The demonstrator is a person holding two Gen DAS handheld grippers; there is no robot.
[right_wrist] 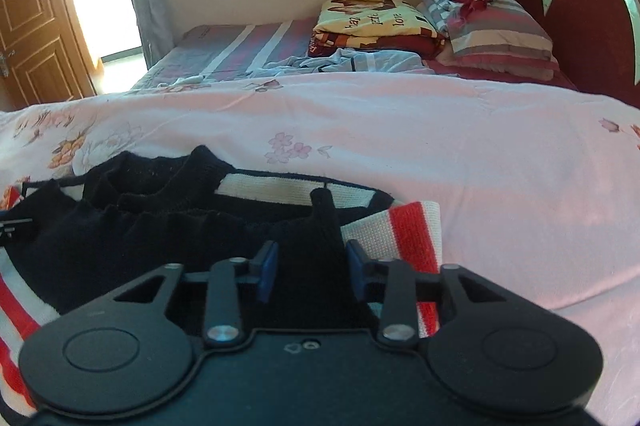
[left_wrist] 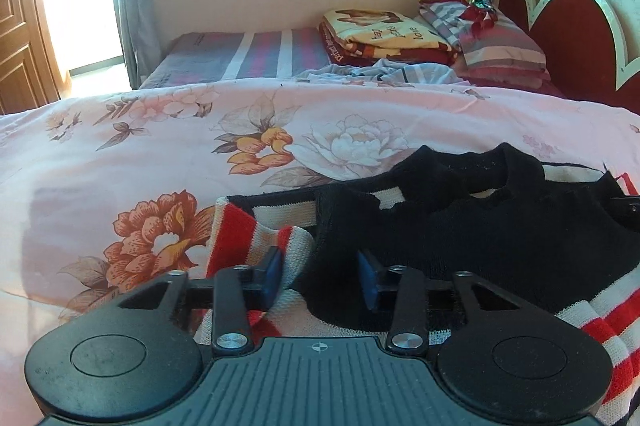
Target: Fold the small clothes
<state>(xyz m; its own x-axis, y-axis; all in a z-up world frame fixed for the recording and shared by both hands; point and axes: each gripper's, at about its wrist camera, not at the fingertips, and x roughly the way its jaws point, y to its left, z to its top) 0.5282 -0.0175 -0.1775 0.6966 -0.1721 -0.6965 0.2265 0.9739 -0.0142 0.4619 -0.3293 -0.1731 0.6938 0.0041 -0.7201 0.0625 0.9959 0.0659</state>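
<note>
Both grippers (left_wrist: 320,276) (right_wrist: 312,268) pinch the sweater (left_wrist: 520,238) edges on the quilt (left_wrist: 160,146).

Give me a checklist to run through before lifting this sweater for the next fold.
1. Left gripper has black knit of the sweater between its fingers: ok.
2. Right gripper has black knit between its fingers: ok.
3. Both grips firm enough to lift: cannot tell.
4. Striped sleeve flat: not ok, it curls by the left fingers.
5. Pink floral bedspread bare ahead for the fold: ok.
</note>
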